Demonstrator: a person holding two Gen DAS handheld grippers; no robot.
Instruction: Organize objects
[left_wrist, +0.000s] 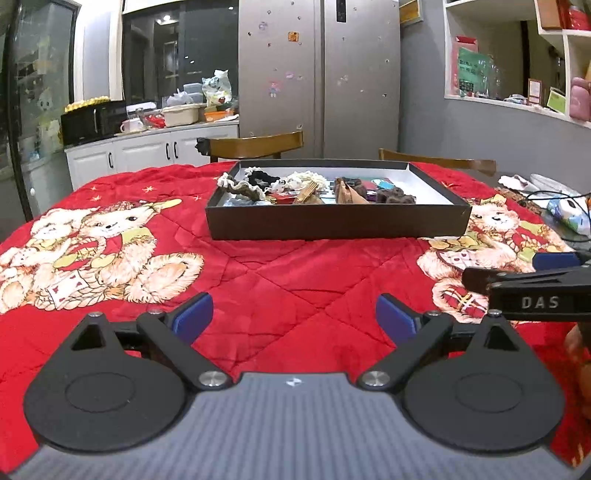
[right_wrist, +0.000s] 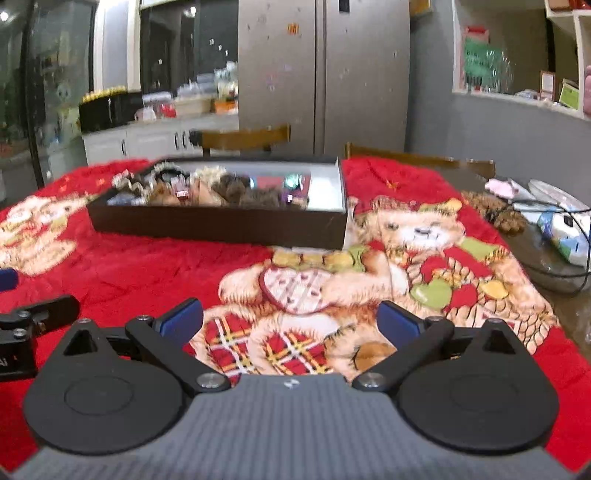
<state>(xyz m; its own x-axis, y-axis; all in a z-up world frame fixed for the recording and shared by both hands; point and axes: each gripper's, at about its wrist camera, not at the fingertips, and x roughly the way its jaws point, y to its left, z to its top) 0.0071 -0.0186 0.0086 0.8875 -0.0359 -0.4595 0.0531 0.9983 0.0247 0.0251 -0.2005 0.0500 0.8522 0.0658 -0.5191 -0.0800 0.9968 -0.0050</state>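
Note:
A shallow dark box (left_wrist: 332, 221) with a white inside sits on the red bear-print quilt (left_wrist: 280, 280) ahead of both grippers. It holds several scrunchies, hair ties and small items (left_wrist: 314, 188). The box also shows in the right wrist view (right_wrist: 221, 225), ahead and to the left, blurred. My left gripper (left_wrist: 294, 317) is open and empty above the quilt, well short of the box. My right gripper (right_wrist: 290, 321) is open and empty above a bear print. The right gripper shows at the right edge of the left wrist view (left_wrist: 535, 284).
Two wooden chairs (left_wrist: 255, 146) stand behind the table. At the table's right edge lie cables, a brown fuzzy item (right_wrist: 495, 212) and white packets (right_wrist: 565, 229). A fridge (left_wrist: 317, 77), counter and shelves are behind.

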